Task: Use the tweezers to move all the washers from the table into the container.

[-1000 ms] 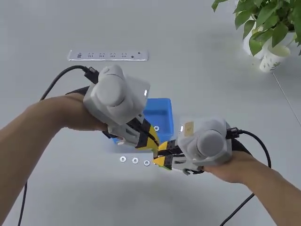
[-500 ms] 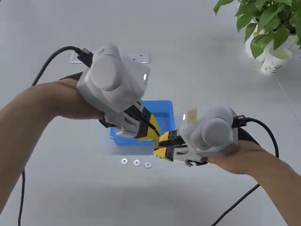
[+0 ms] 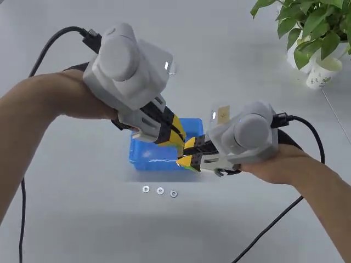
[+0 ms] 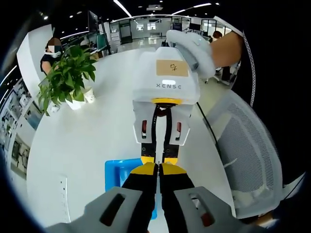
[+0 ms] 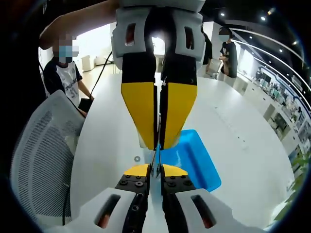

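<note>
Note left gripper (image 3: 178, 143) and right gripper (image 3: 184, 160) tip to tip over the blue rectangular plastic container (image 3: 147, 155), both jaw pairs closed on thin metal tweezers (image 5: 155, 162), apparently to reseat them, with three small silver washers (image 3: 159, 190) on the pale grey table (image 3: 82, 219) just beside it.

Left claw (image 3: 176, 137) lifted toward the upper left of the head view, right claw (image 3: 184, 160) raised from beside the washers (image 3: 159, 190) to the blue container (image 3: 148, 156) near wall, tips now just under the left claw's
</note>
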Available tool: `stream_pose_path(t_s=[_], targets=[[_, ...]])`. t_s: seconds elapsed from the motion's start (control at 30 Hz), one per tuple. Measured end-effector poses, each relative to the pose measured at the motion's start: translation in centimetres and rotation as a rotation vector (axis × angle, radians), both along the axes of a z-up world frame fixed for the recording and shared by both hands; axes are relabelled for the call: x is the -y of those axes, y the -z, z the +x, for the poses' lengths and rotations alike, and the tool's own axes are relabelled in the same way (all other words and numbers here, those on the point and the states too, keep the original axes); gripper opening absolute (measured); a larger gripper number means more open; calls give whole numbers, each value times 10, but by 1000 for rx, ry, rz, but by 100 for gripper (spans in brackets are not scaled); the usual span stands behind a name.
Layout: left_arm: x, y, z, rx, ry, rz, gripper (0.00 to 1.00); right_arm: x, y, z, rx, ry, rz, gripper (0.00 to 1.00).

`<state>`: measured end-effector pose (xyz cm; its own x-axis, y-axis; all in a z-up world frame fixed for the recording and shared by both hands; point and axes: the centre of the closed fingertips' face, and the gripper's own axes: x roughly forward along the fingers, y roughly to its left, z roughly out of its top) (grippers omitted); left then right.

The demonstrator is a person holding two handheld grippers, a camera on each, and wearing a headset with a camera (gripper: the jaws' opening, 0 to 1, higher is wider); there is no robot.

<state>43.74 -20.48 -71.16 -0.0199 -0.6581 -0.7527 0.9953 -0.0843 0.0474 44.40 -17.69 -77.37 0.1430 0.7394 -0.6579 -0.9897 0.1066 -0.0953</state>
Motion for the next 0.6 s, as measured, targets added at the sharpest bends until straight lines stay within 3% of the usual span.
stream_pose_path(t_s=[0.33, 0.6], targets=[[-4, 2, 21, 21, -4, 7, 4, -4, 1, 21, 19, 0, 8, 9], [-6, 9, 35, 18, -8, 11, 4, -6, 7, 34, 23, -2, 6, 9]])
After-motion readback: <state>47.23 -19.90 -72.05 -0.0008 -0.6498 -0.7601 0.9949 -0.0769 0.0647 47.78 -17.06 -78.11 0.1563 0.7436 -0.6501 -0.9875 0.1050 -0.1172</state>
